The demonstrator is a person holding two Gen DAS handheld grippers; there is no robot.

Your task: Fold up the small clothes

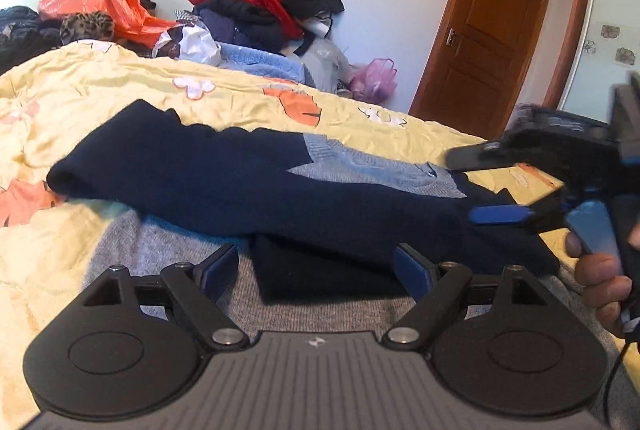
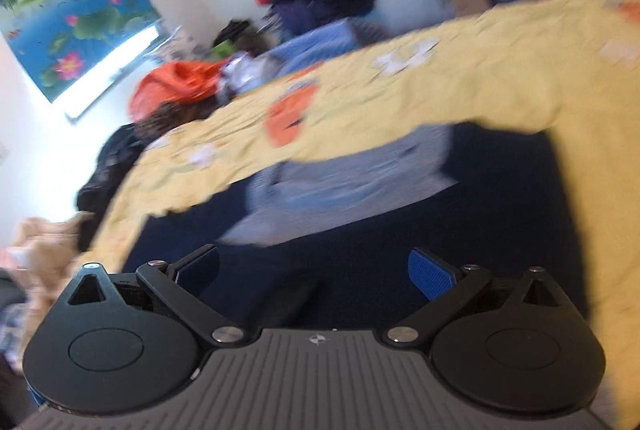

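- Left gripper (image 1: 316,272) nearest, spread wide, gripping nothing, hovering over navy sweater (image 1: 240,182).
- Right gripper (image 2: 314,272) likewise agape, empty, above same sweater, spread on yellow bedsheet (image 1: 100,86), sleeve folded across, likely mid-fold.

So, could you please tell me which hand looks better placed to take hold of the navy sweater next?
Probably the left: its tongs sit open at the navy sweater edge, while the right tongs hover open above it.

sweater (image 1: 248,182) on bedspread (image 1: 100,86) | clothes pile (image 1: 264,6) behind (against wall) | door (image 1: 488,26) right
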